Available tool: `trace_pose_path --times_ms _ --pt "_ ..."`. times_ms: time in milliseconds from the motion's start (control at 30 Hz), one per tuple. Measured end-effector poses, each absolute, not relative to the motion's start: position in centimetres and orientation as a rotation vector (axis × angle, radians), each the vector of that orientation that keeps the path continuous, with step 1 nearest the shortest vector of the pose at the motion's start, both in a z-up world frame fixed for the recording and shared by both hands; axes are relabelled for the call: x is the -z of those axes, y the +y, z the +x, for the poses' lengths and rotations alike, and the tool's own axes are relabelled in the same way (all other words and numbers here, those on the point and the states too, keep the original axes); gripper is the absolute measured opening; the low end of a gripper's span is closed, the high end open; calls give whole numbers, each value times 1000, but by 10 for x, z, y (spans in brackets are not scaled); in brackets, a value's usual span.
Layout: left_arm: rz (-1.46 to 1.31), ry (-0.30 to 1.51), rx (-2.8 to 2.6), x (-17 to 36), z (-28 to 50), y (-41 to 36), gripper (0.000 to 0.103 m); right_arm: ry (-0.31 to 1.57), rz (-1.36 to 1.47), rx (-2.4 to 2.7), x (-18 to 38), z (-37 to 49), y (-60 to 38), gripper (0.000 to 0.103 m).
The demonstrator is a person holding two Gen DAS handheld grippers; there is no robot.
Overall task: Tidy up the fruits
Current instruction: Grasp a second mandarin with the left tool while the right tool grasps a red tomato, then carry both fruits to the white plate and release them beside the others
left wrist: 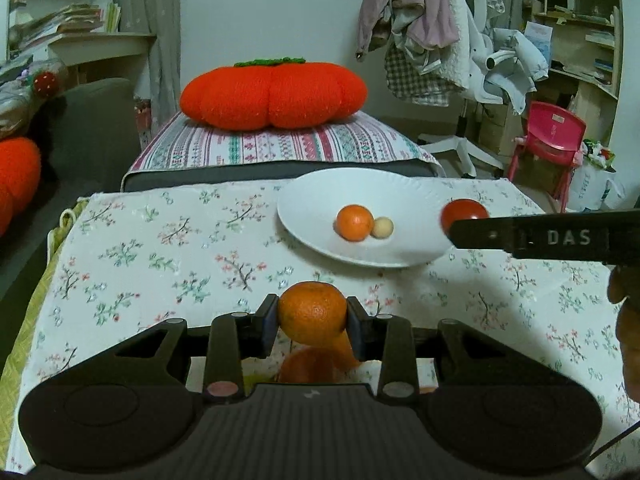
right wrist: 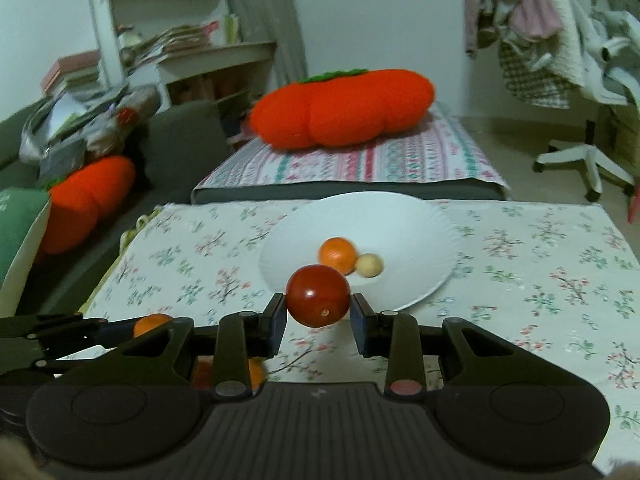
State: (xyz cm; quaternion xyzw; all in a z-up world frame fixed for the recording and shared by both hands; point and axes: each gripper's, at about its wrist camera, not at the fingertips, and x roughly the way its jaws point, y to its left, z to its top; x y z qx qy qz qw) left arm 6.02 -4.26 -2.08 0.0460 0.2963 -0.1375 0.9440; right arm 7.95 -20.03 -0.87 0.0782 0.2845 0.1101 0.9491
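Observation:
My left gripper [left wrist: 313,320] is shut on an orange mandarin [left wrist: 313,311], held above the floral tablecloth in front of the white plate [left wrist: 320,194]. The plate holds a small orange [left wrist: 354,222] and a pale yellow ball-shaped fruit [left wrist: 382,227]. My right gripper [right wrist: 319,316] is shut on a red tomato [right wrist: 318,295] at the plate's near edge [right wrist: 420,292]; it shows in the left wrist view [left wrist: 464,211] too. More orange fruits [left wrist: 312,364] lie under my left gripper, partly hidden.
The floral tablecloth [left wrist: 160,248] covers the table. Behind it stands a bench with a striped cloth [left wrist: 280,144] and a big orange pumpkin cushion [left wrist: 274,94]. A sofa [right wrist: 180,140] is at the left, an office chair with clothes [left wrist: 460,60] and a pink chair [left wrist: 548,136] at the right.

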Motion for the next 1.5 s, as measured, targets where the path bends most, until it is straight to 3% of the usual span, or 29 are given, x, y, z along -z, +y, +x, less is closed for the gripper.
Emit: trace_pose_path --times_ms 667,1367,1500 --pt "185 498 332 30 106 -79 28 612 211 -149 24 99 -215 31" --pt "211 519 357 50 131 -96 29 637 199 -144 40 125 -216 31" --pt "214 521 357 49 130 -96 33 636 200 -152 41 125 -216 32"
